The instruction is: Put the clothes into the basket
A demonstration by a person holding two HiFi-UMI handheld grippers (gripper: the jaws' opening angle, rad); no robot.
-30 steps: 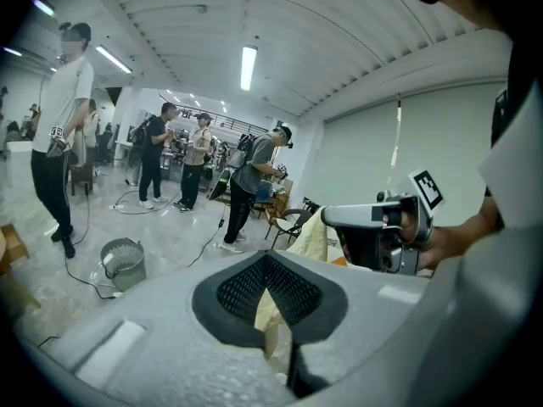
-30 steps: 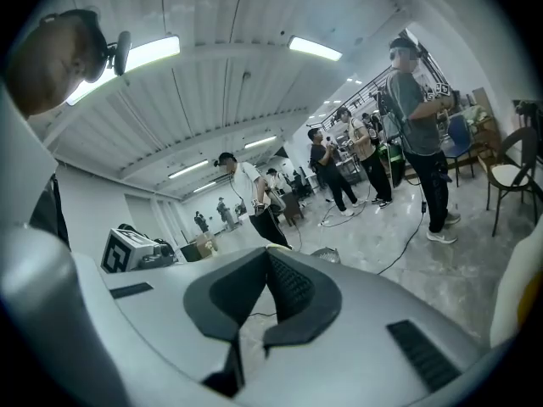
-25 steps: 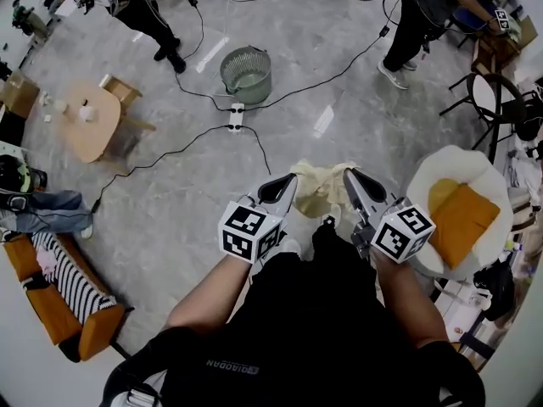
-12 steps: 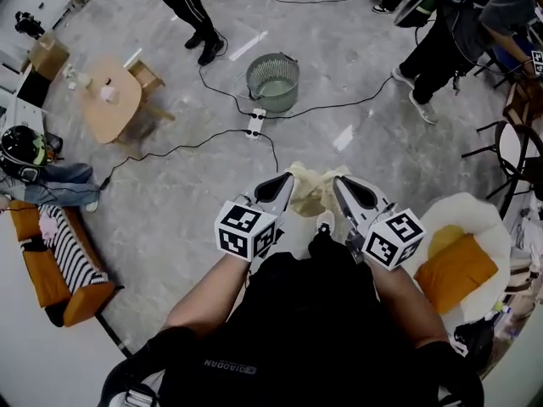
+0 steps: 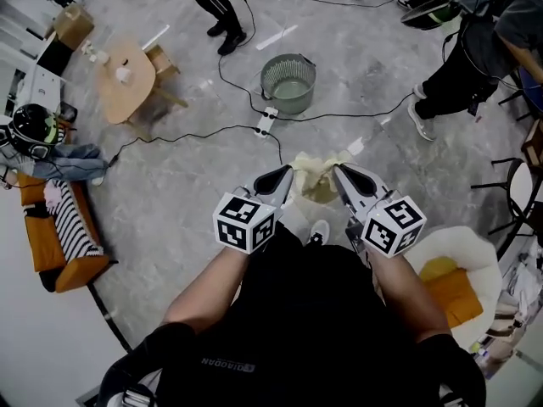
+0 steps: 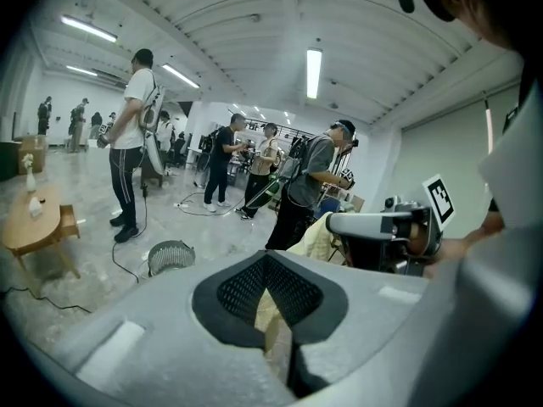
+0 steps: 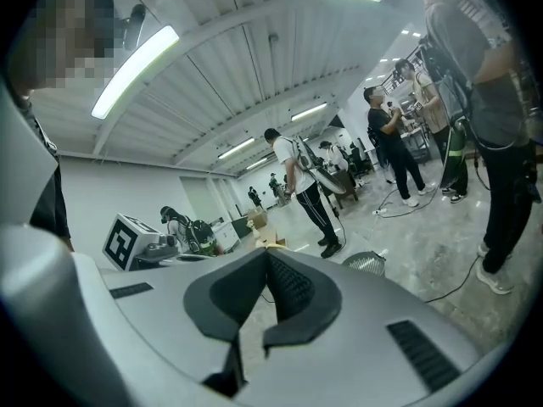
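A cream-yellow cloth (image 5: 316, 176) hangs in the air between my two grippers, just ahead of my body. My left gripper (image 5: 284, 179) is shut on its left edge, and the fabric (image 6: 273, 319) shows pinched between the dark pads. My right gripper (image 5: 338, 176) is shut on the cloth's right edge. The grey mesh basket (image 5: 288, 83) stands on the floor ahead, beyond the cloth. It also appears as the basket (image 6: 170, 255) in the left gripper view and the basket (image 7: 363, 263) in the right gripper view.
A power strip (image 5: 266, 121) and black cables lie on the floor between me and the basket. A round wooden table (image 5: 125, 83) and an orange sofa (image 5: 64, 236) stand left. A white chair with an orange cushion (image 5: 454, 270) is right. People (image 5: 450, 66) stand behind.
Both grippers have kept their hold on the cloth. The view has swung, so the basket sits further right in the frame and the white chair has slid lower.
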